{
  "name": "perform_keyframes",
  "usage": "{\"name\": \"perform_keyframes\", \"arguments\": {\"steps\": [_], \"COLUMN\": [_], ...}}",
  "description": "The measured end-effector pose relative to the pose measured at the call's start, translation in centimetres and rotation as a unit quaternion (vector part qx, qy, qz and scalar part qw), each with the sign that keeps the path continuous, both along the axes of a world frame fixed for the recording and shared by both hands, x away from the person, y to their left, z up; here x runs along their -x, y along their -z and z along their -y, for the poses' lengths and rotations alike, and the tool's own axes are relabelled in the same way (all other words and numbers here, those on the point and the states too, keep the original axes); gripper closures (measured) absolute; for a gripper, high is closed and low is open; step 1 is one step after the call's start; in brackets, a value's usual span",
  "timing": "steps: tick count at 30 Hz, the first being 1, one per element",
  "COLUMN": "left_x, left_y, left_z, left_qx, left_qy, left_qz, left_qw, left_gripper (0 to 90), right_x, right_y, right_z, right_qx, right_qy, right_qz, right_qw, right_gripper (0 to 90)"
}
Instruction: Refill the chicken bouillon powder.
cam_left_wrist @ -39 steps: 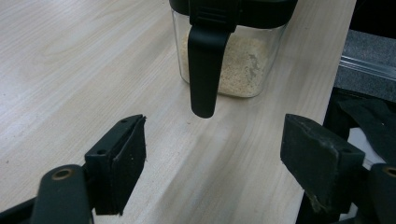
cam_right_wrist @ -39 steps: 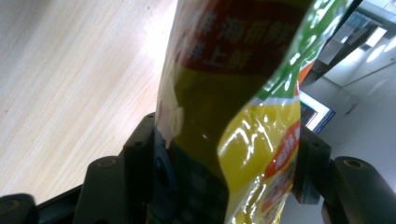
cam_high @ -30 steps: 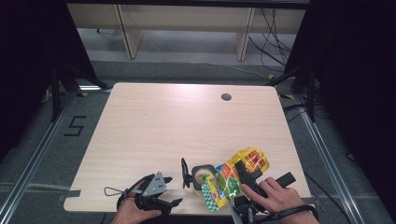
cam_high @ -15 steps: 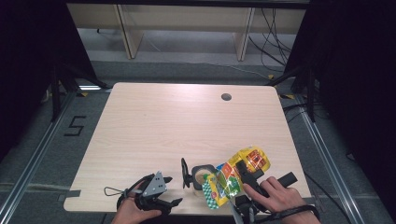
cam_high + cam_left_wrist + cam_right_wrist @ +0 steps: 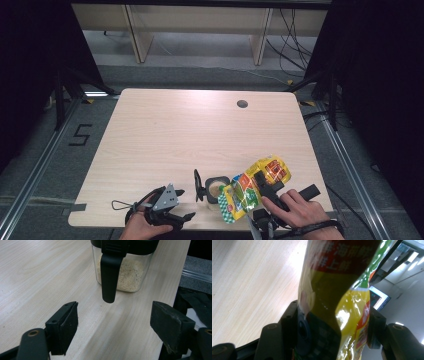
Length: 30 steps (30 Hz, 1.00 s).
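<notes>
- Left gripper (image 5: 176, 207): at the bench's near edge, about 7 o'clock, fingers spread wide and holding nothing.
- Clear jar (image 5: 216, 190): just to the gripper's 2 o'clock, standing upright on the bench with pale grains (image 5: 124, 275) inside; its black lid (image 5: 198, 185) is swung up at the jar's 9 o'clock.
- Snack bag (image 5: 252, 187): yellow and green, at 5 o'clock, tilted over the jar's mouth.
- Right gripper (image 5: 263, 186): fingers pinching the bag across its middle.
- Bench (image 5: 190, 130): light wood, with a round hole (image 5: 242, 104) at 1 o'clock; grey floor around.

Glossy foil bag (image 5: 255, 187); clear plastic jar (image 5: 122, 277); matt wood table (image 5: 170, 135).
</notes>
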State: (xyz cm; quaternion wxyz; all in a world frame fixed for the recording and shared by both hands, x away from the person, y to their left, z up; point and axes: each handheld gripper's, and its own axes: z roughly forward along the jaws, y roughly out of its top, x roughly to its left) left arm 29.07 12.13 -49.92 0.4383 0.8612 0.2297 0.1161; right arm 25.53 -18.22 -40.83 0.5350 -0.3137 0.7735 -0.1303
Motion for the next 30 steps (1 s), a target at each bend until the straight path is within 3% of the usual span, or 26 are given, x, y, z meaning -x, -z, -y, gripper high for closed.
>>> {"name": "perform_keyframes", "arguments": {"steps": [2, 7, 9, 11, 12, 17, 18, 19, 25, 27, 30], "left_x": [0.0, 0.0, 0.0, 0.0, 0.0, 0.1, 0.1, 0.1, 0.1, 0.0, 0.0], "left_y": [0.0, 0.0, 0.0, 0.0, 0.0, 0.0, 0.0, 0.0, 0.0, 0.0, 0.0], "left_z": [0.0, 0.0, 0.0, 0.0, 0.0, 0.0, 0.0, 0.0, 0.0, 0.0, 0.0], "left_qx": [0.0, 0.0, 0.0, 0.001, 0.0, 0.004, 0.004, 0.004, 0.004, 0.004, 0.0], "left_qy": [-0.001, -0.002, -0.002, -0.002, -0.002, -0.004, -0.003, -0.003, -0.003, -0.002, -0.001], "left_qz": [0.001, 0.002, 0.002, 0.001, 0.001, 0.0, 0.0, 0.0, 0.0, -0.001, 0.001], "left_qw": [1.0, 1.0, 1.0, 1.0, 1.0, 1.0, 1.0, 1.0, 1.0, 1.0, 1.0], "left_gripper": [22.2, 22.2, 22.2, 22.2, 22.2, 22.2, 22.2, 22.2, 22.2, 22.2, 22.2], "right_x": [0.1, 0.1, 0.3, 0.3, 0.7, 0.7, 1.0, 1.0, 1.0, 1.1, 1.0], "right_y": [0.1, 0.1, 0.3, 0.1, 0.4, 0.3, 0.4, 0.5, 0.6, 0.6, 0.4], "right_z": [0.1, 0.1, 0.2, 0.0, 0.2, 0.2, 0.4, 0.4, 0.3, 0.3, 0.3], "right_qx": [-0.013, -0.007, -0.024, -0.015, -0.032, -0.023, -0.03, -0.032, -0.025, -0.032, -0.024], "right_qy": [0.007, 0.005, 0.014, 0.0, 0.032, 0.021, 0.046, 0.053, 0.04, 0.05, 0.043], "right_qz": [0.0, 0.0, -0.001, -0.003, -0.003, -0.003, -0.006, -0.01, -0.02, -0.016, -0.015], "right_qw": [0.9999, 1.0, 0.9996, 0.9999, 0.999, 0.9995, 0.9985, 0.998, 0.9987, 0.9981, 0.9987], "right_gripper": [43.3, 43.3, 43.3, 43.3, 43.3, 43.3, 43.4, 43.3, 43.4, 43.5, 43.5]}}
